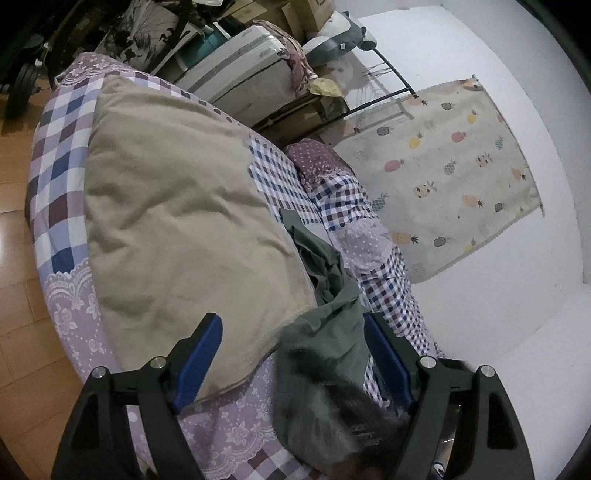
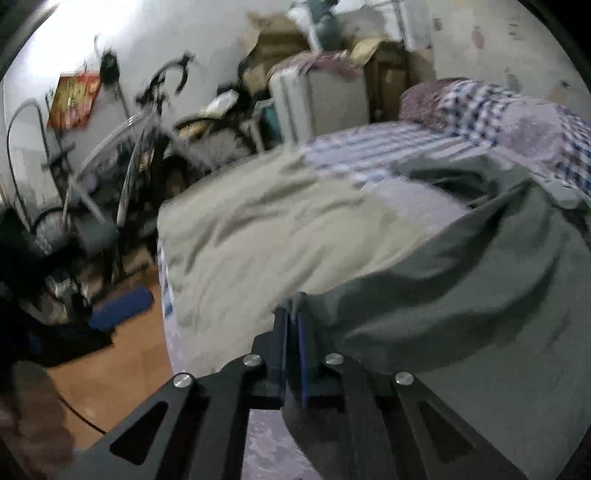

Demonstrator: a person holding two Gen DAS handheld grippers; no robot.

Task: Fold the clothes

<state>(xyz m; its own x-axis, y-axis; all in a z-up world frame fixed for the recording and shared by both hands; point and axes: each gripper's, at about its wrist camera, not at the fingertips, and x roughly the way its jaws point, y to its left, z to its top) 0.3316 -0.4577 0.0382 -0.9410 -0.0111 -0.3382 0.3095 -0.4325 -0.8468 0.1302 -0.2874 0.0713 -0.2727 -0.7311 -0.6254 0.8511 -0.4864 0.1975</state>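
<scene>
A bed (image 1: 66, 236) fills the middle of the room. A big blanket (image 1: 173, 206) lies flat on top of it. A crumpled garment (image 1: 325, 295) lies on the bed just right of the blanket, and its edge rests on the blanket. A pillow (image 1: 354, 206) sits on the bed behind the garment, next to the wall (image 1: 461, 44). A cloth (image 1: 454, 162) hangs on the wall, right of the pillow. A suitcase (image 1: 243, 74) stands behind the bed, with boxes (image 1: 306, 14) stacked behind it. A bicycle (image 2: 147, 147) stands on the floor (image 2: 122, 365), left of the bed.

The left hand-held gripper (image 1: 295, 354) sits over the near end of the garment. The right hand-held gripper (image 2: 293, 325) pinches the garment's edge.
</scene>
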